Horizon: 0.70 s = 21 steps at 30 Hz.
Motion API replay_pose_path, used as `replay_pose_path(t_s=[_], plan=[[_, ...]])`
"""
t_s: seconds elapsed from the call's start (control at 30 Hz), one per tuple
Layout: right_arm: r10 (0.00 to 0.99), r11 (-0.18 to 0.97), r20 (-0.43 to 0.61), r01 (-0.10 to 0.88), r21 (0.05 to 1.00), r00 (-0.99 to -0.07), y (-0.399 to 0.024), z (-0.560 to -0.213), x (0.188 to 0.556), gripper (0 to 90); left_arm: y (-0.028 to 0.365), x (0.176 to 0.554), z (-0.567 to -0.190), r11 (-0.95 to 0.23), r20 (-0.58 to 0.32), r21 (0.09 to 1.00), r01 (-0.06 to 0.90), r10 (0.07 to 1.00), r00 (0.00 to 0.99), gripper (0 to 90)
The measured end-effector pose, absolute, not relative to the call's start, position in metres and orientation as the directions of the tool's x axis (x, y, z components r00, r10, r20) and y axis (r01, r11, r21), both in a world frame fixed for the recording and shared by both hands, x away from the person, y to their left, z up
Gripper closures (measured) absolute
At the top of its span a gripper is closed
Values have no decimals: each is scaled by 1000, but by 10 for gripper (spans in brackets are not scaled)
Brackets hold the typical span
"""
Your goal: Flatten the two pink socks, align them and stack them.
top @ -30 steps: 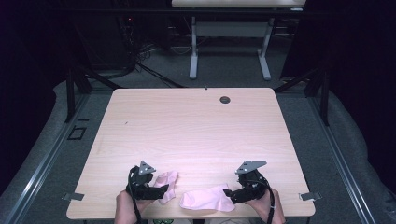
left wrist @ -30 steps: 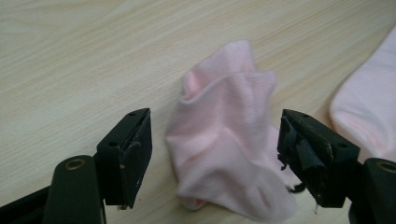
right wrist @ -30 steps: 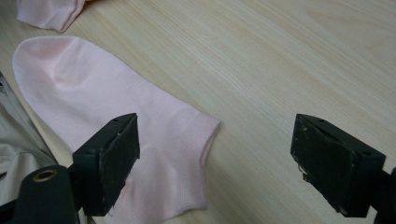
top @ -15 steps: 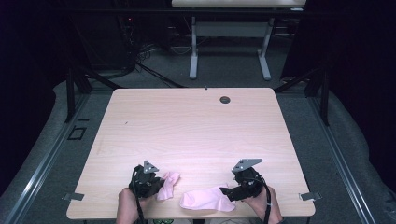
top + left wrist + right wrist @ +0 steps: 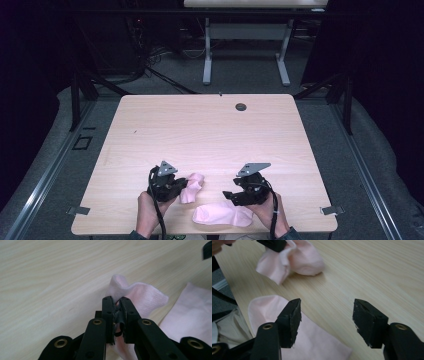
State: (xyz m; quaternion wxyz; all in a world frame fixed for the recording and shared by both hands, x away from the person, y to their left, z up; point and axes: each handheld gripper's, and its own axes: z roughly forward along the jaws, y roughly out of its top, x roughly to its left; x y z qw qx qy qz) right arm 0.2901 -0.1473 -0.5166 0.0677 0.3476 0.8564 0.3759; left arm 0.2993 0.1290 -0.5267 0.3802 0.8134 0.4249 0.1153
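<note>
Two pink socks lie near the front edge of the wooden table (image 5: 210, 130). The bunched sock (image 5: 192, 186) is pinched at a fold by the left gripper (image 5: 117, 305), its jaws pressed together on the fabric, apparently so that the sock can be lifted or dragged. The flat sock (image 5: 222, 214) lies spread just beside the table's near edge, below the right gripper (image 5: 325, 315), whose jaws stand spread and empty above it, probably ready to take a hem. The two socks sit close together but apart. Ahead of both grippers the tabletop is bare as far as a small dark grommet (image 5: 241, 106) near the far edge, leaving ample room for spreading or pairing.
</note>
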Motion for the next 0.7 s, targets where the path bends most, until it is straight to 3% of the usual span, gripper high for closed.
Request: replay_pose_path(t_s=[0.3, 0.4, 0.5, 0.7], plan=[[608, 439, 226, 560, 703, -761, -116, -523, 304, 527, 105, 307, -527, -345, -155, 732, 587, 755, 638, 832], [599, 437, 251, 573, 693, -760, -113, -527, 309, 648, 100, 308, -530, -338, -173, 730, 594, 749, 639, 831], [603, 440, 251, 578, 687, -757, -112, -529, 312, 831, 98, 309, -531, -345, -173, 728, 592, 743, 646, 828], [625, 448, 229, 583, 677, -746, -120, -525, 314, 860, 95, 309, -533, -369, -175, 727, 579, 716, 676, 772]])
